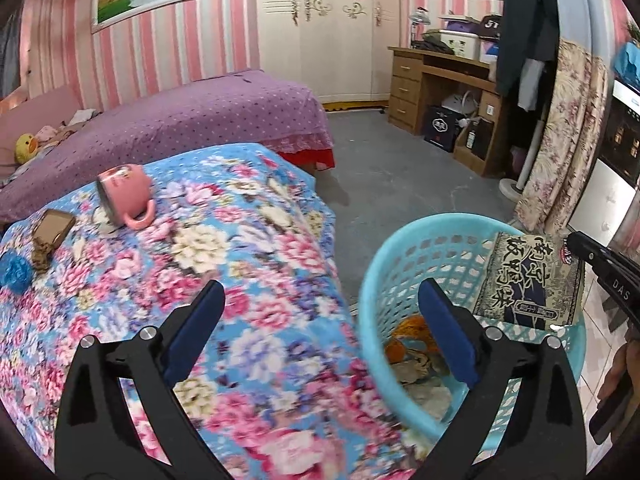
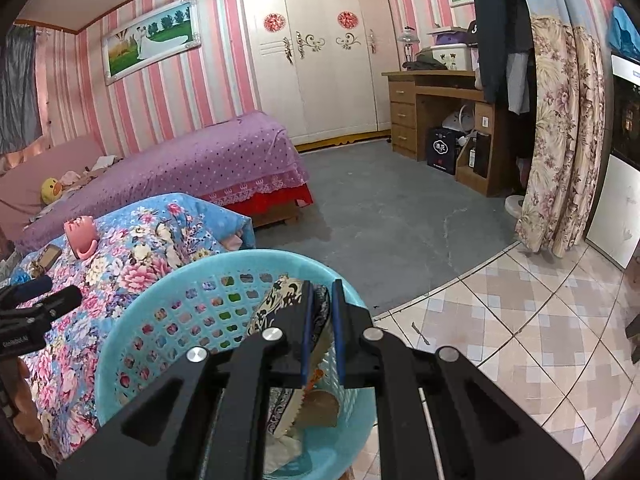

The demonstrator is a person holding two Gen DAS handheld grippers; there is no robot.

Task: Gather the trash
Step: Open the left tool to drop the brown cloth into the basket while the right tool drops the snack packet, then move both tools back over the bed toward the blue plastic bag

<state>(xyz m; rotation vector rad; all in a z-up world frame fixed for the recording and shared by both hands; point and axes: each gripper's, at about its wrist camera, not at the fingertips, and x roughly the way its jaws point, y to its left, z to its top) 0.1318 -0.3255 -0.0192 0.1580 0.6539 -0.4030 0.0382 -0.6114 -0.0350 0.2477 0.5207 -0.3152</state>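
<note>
Right gripper [image 2: 320, 312] pinches the printed snack wrapper [image 1: 528, 280] over the blue basket [image 1: 384, 264], seemingly ready to drop it among the trash there. Left gripper [image 1: 320, 312] hangs spread and empty above the floral blanket [image 1: 256, 240].

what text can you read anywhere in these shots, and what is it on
"DAS": white letters on the black right gripper, cut off at the frame edge.
"南京板鸭味": large characters on the dark patterned snack packet held over the light blue plastic basket; its small print is unreadable.
"51": on the dark cap on the wooden desk, partly hidden.
White logo on the black box under the desk: blurred.
</note>
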